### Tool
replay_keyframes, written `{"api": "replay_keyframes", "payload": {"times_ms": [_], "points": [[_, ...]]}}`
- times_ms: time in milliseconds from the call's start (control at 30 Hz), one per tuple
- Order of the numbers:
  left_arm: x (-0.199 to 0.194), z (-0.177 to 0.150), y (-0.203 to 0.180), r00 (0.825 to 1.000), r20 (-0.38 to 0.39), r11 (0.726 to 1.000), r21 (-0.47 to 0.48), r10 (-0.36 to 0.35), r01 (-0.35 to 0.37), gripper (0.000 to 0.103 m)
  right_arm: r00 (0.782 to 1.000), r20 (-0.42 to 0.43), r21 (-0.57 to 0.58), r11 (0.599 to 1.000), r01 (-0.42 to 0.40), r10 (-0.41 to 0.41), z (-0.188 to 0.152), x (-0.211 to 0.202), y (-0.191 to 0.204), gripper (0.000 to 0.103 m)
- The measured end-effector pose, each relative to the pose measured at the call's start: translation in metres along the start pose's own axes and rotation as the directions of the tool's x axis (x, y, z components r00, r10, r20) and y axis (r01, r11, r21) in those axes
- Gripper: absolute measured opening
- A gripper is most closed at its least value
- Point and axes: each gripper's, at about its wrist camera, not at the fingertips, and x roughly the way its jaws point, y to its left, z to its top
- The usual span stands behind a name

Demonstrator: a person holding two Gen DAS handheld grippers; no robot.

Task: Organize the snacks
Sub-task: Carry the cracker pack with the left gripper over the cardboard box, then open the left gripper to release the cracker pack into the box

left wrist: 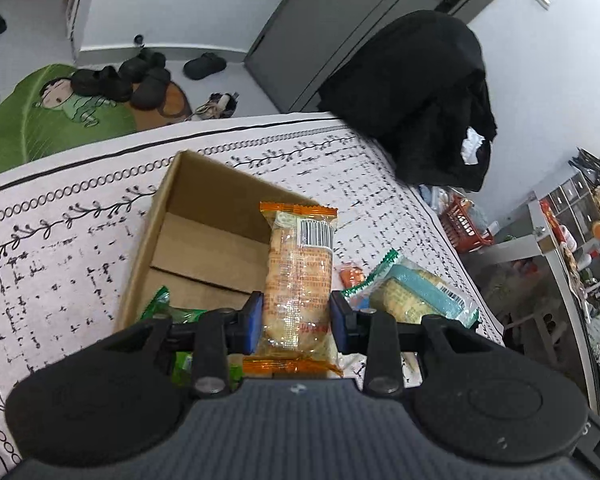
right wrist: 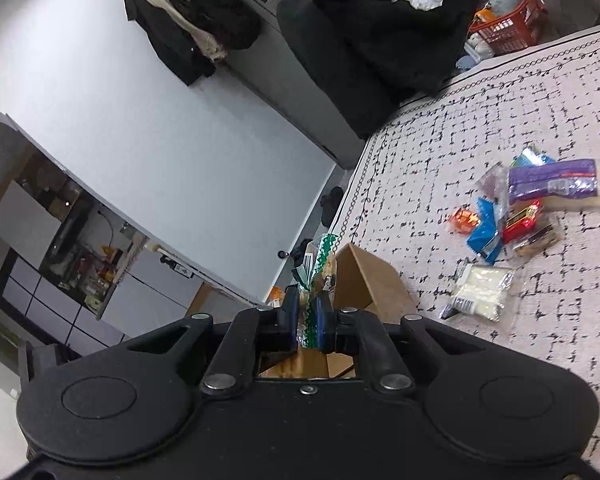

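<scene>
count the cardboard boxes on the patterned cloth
1. The open cardboard box sits on the patterned cloth, just beyond the left tongs; the right wrist view shows its corner too. Others may be hidden.

Probably a home: shoes (left wrist: 144, 76) by door (left wrist: 340, 20), hung coats (right wrist: 188, 24)

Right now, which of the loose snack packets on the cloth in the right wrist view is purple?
The long purple-wrapped packet at the far end of the pile; its neighbours are blue, red, orange and clear white.
</scene>
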Motion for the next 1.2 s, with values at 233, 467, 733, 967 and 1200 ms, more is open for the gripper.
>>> {"api": "replay_keyframes", "payload": {"times_ms": [233, 467, 733, 967, 1200], "points": [[0.007, 0.004, 0.018, 0.999, -0.014, 0.998, -0.045, 0.039, -0.04, 0.034, 0.999, -0.027, -0.012, 1.0, 0.017, -0.018, -0.008, 0.014, 0.007, 0.009], [0.012, 0.006, 0.026, 0.997, -0.026, 0.994, -0.073, 0.077, -0.078, 0.037, 0.999, -0.028, -0.014, 0.999, 0.035, -0.036, -0.006, 0.019, 0.01, 0.009], [0.007, 0.007, 0.024, 0.996, -0.022, 0.994, -0.077, 0.081, -0.083, 0.045, 0.998, -0.054, 0.008, 1.0, 0.016, -0.015, -0.002, 0.023, 0.011, 0.011], [-0.002, 0.009, 0.018, 0.994, 0.019, 0.992, -0.069, 0.106, -0.105, 0.065, 0.999, -0.03, 0.005, 1.0, 0.027, -0.027, 0.01, 0.007, 0.007, 0.061], [0.001, 0.003, 0.006, 0.99, 0.017, 0.99, -0.03, 0.14, -0.14, 0.085, 0.996, 0.012, 0.005, 0.996, 0.09, -0.09, 0.022, -0.02, -0.015, 0.068]]}}
